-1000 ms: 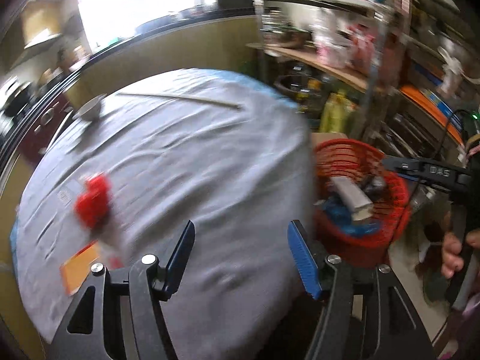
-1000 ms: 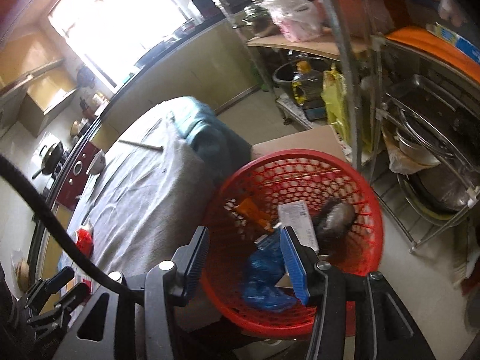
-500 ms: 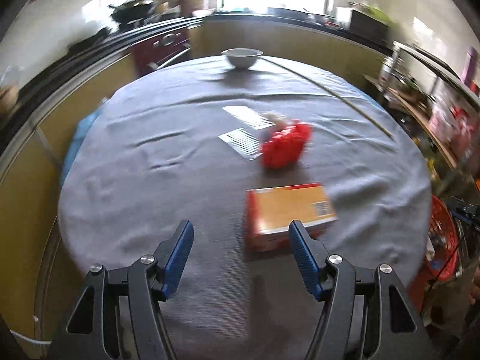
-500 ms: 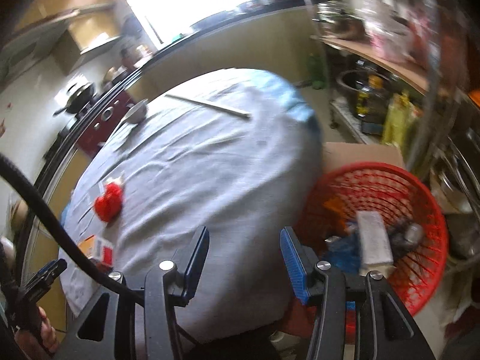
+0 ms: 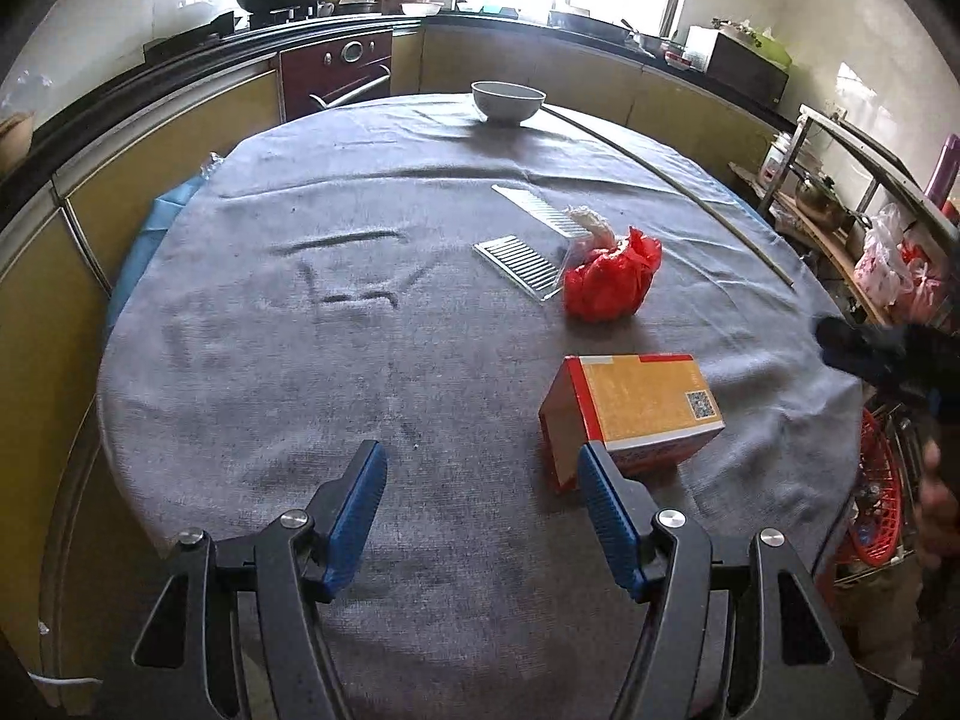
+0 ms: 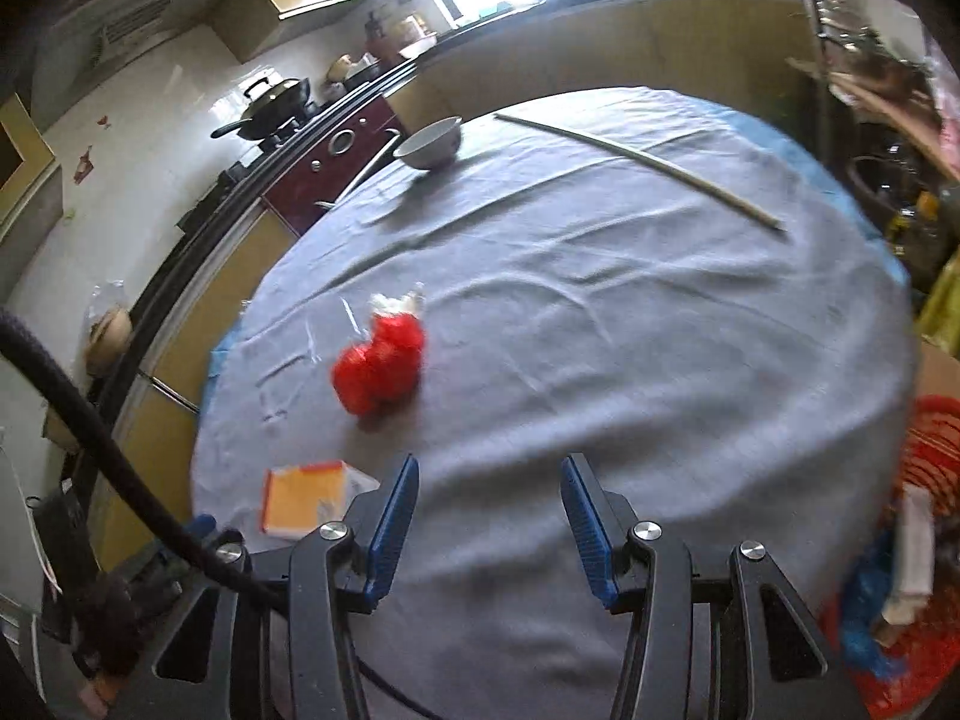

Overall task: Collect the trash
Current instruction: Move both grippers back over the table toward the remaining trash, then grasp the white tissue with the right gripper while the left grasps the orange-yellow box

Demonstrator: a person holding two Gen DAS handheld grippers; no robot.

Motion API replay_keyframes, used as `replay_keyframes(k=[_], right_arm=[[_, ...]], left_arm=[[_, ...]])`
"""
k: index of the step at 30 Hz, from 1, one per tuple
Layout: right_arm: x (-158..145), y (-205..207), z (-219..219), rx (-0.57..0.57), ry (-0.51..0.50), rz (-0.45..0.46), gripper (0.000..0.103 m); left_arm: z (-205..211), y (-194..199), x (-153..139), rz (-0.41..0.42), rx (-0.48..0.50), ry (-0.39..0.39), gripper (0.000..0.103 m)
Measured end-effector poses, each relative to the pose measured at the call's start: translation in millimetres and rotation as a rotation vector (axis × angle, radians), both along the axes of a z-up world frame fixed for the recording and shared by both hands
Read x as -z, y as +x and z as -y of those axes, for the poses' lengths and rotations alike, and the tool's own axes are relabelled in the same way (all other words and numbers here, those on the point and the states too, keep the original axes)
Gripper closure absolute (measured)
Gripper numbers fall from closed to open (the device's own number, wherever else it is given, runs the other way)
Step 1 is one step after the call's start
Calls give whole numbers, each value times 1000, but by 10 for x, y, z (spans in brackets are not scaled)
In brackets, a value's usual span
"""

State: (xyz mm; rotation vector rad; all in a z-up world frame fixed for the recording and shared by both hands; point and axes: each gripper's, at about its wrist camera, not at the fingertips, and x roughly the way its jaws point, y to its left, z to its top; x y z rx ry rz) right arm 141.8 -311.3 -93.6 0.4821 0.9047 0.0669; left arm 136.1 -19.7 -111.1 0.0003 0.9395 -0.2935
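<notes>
An orange and red carton (image 5: pixel 636 414) lies on the grey tablecloth, just ahead of my left gripper's right finger; it also shows in the right wrist view (image 6: pixel 303 498). A crumpled red bag (image 5: pixel 612 276) sits farther in, with a white wad (image 5: pixel 591 225) and a clear ribbed plastic tray (image 5: pixel 528 255) beside it; the bag also shows in the right wrist view (image 6: pixel 378 363). My left gripper (image 5: pixel 483 510) is open and empty above the near table edge. My right gripper (image 6: pixel 489 525) is open and empty over the cloth. The red trash basket (image 6: pixel 912 588) stands off the table's right side, holding several pieces.
A white bowl (image 5: pixel 508 102) and a long thin stick (image 5: pixel 672 183) lie at the table's far side. Kitchen counters with a stove (image 5: pixel 336 69) ring the table. A metal shelf rack (image 5: pixel 864 192) stands to the right. The basket's rim (image 5: pixel 876 480) shows past the table edge.
Both grippers have swung left, away from the red basket, and now face the table. The carton and the red bag have come into the middle of the left view.
</notes>
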Motion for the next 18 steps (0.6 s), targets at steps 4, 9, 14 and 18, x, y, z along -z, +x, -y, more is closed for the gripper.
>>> replay_keyframes(k=[4,9,14,18], right_arm=[[18,428,-113,-40,16,-7,50],[9,933,-249,-89,14,3,50],[63,1359,-341,-121,48,-7,50],[167,1630,-410,-140,91,-46,50]], left_arm=[[-19,30,-5,7,13,-8,35],[-70,113,64,-16,6,-13,35],[-80,188,69,-21,12,-23,35],[-78,244,71,-23,18,-24,35]])
